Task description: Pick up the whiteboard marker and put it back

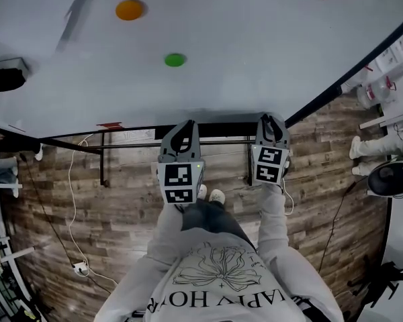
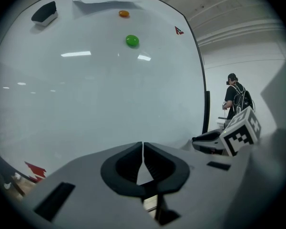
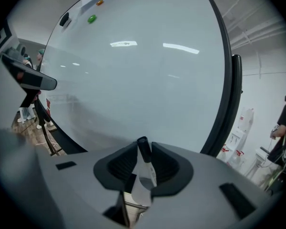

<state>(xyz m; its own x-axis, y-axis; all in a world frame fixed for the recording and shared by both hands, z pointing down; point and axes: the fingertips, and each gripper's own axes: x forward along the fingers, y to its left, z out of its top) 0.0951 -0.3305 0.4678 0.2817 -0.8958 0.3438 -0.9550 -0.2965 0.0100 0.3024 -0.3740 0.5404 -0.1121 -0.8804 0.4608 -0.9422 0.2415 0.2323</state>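
Marker (image 3: 144,168) is pinched between the jaws of the right gripper (image 3: 143,149), black cap pointing at the whiteboard (image 3: 133,70), down near the board's bottom edge and probably lined up for its ledge. The left gripper (image 2: 142,151) is clenched on nothing, idling alongside.

The person wears a pale grey long-sleeved sweatshirt (image 1: 218,294) printed with a line-drawn flower and dark lettering. Just beyond that print are dark trousers (image 1: 208,217) and pale shoes (image 1: 217,196). Further beyond it, the left tool (image 1: 187,125) and right tool (image 1: 269,119) are grey shells with black ribbed pads (image 2: 124,166). Each carries a black-and-white marker cube (image 1: 179,183).
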